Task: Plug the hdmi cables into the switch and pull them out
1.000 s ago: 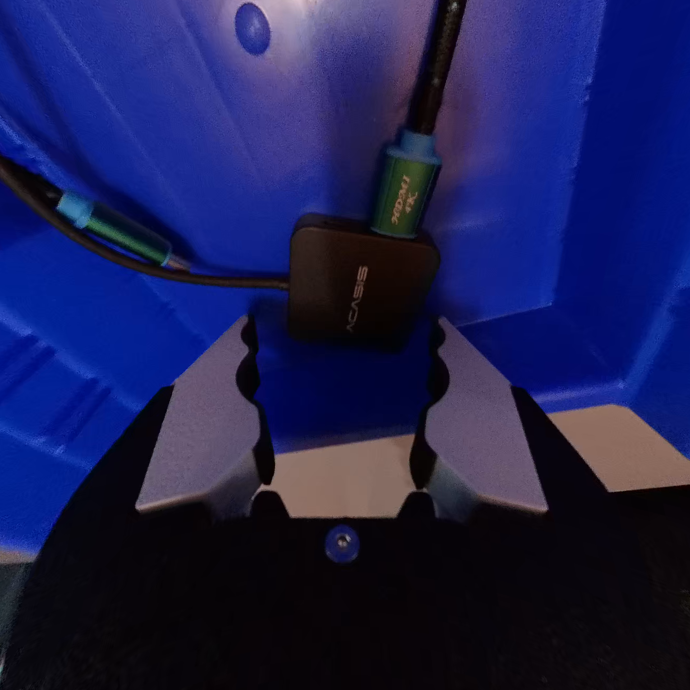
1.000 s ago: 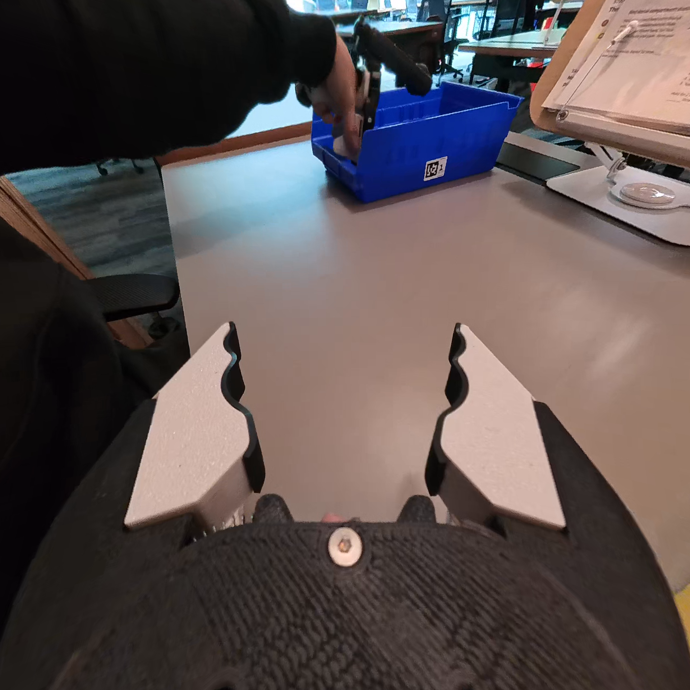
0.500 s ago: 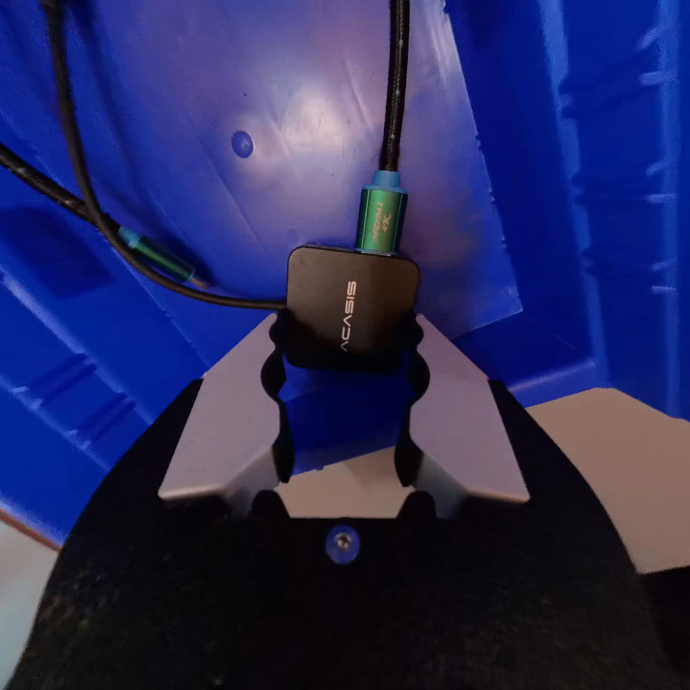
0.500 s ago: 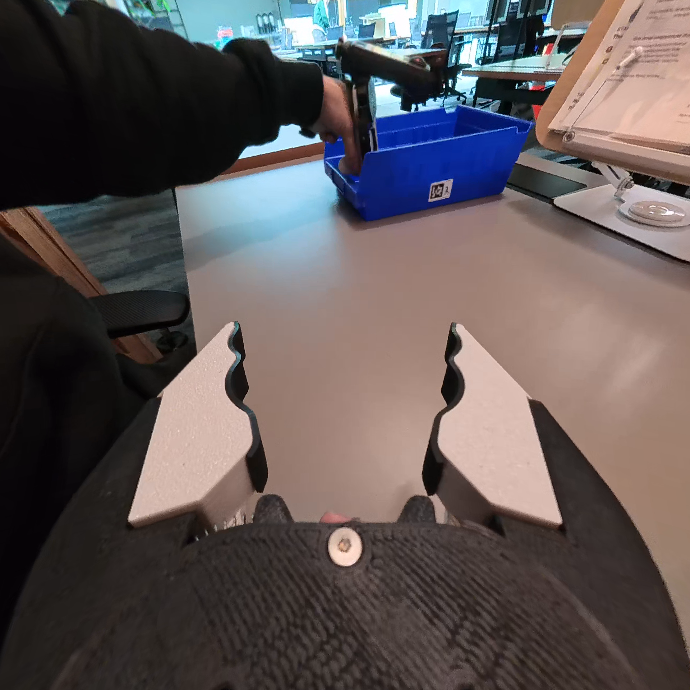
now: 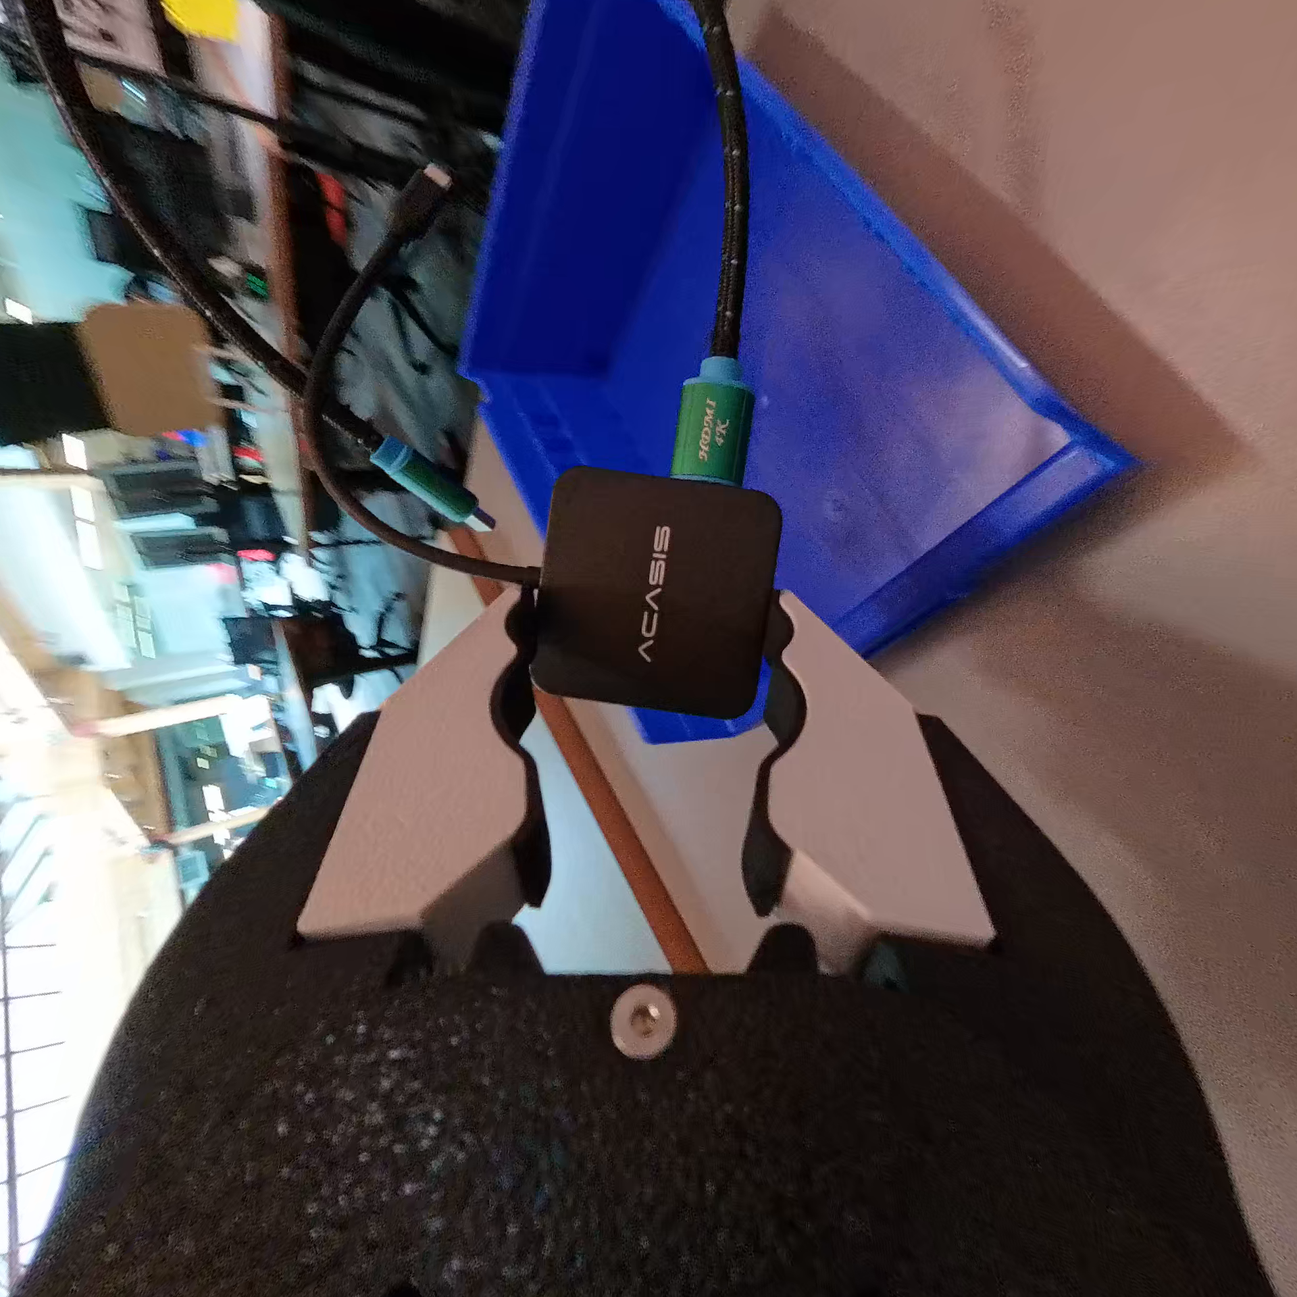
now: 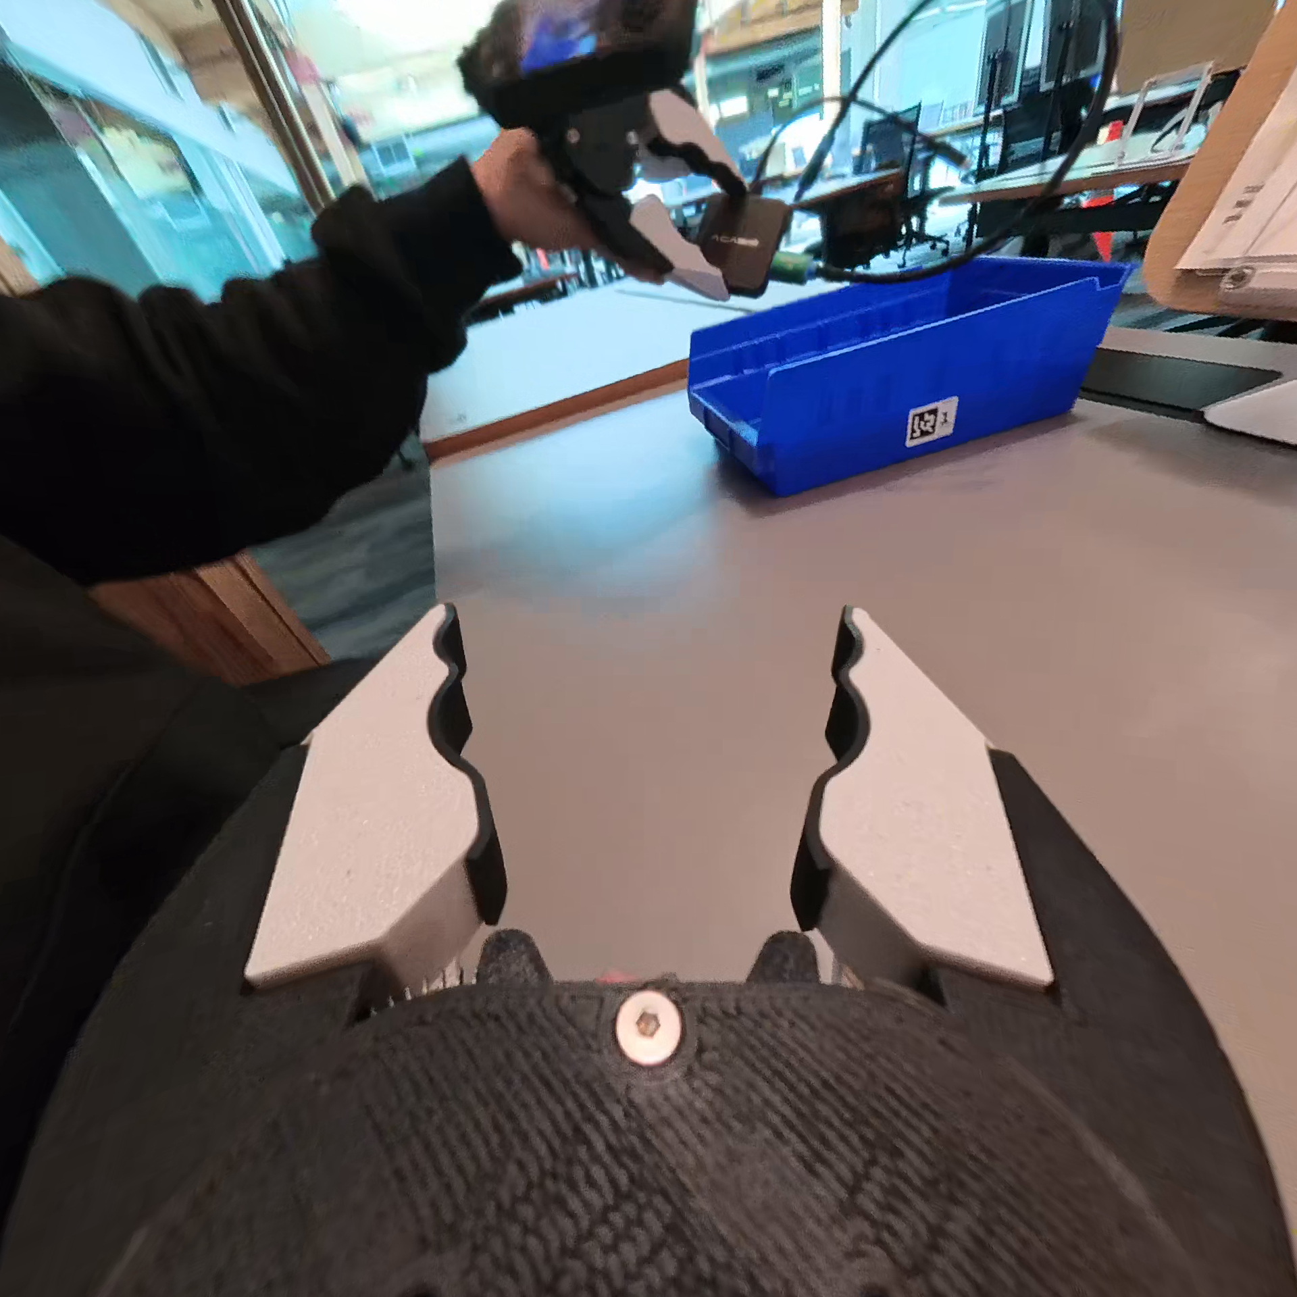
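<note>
My left gripper (image 5: 649, 632) is shut on the black square switch (image 5: 660, 589) and holds it in the air above the blue bin (image 5: 877, 393). A green HDMI plug (image 5: 710, 431) on a braided black cable sits in the switch's far edge. A second green HDMI plug (image 5: 428, 484) hangs loose to the left. The switch's thin cable ends in a small free connector (image 5: 435, 179). In the right wrist view the left gripper (image 6: 702, 231) holds the switch (image 6: 744, 235) high above the bin (image 6: 898, 372). My right gripper (image 6: 649, 674) is open and empty over the grey table (image 6: 702, 632).
The blue bin stands at the table's far side and bears a small square marker tag (image 6: 930, 421). A clipboard stand with papers (image 6: 1235, 175) and a white base are at the right. A person's black sleeve (image 6: 245, 379) reaches across from the left. The table's left edge runs near my right gripper.
My left gripper closed on the switch inside the bin and lifted it out, turning sideways, with the cables trailing. My right gripper stayed open over the table.
</note>
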The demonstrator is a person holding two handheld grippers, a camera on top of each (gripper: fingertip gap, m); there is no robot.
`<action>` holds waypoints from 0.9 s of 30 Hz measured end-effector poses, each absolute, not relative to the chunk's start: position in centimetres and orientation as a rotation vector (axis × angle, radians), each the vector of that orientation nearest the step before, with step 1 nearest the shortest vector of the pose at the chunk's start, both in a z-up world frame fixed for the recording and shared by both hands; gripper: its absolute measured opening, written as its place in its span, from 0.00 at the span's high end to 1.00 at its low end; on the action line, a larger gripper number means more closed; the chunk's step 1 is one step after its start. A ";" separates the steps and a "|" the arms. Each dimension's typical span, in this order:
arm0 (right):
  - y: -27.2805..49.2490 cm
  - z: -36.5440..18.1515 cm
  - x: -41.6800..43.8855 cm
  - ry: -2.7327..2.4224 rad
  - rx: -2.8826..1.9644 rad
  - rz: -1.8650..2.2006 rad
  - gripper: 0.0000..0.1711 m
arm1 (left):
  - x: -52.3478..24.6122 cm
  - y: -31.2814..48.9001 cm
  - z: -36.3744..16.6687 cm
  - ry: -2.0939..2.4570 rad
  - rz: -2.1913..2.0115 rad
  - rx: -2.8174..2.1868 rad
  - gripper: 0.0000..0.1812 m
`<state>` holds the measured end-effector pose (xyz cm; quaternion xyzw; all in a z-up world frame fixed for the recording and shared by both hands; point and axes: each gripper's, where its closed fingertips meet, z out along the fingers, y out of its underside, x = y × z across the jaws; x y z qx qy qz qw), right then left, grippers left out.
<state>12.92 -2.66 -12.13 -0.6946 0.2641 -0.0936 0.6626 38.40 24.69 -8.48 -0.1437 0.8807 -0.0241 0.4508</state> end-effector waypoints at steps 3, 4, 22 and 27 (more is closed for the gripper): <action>-0.8 -11.6 15.2 0.683 -1.458 -0.145 0.39 | 35.5 22.0 -4.8 2.073 -0.235 -0.277 0.65; -0.1 -11.2 16.2 0.721 -1.406 -0.124 0.39 | 34.3 20.7 -3.7 2.050 -0.313 -0.256 0.65; 3.5 -6.9 21.2 0.769 -1.021 0.329 0.93 | 20.8 2.5 -7.7 2.087 -1.195 0.164 0.65; 1.4 -5.4 20.0 0.765 -0.889 0.504 0.93 | 18.2 2.5 -4.0 2.009 -1.603 0.212 0.62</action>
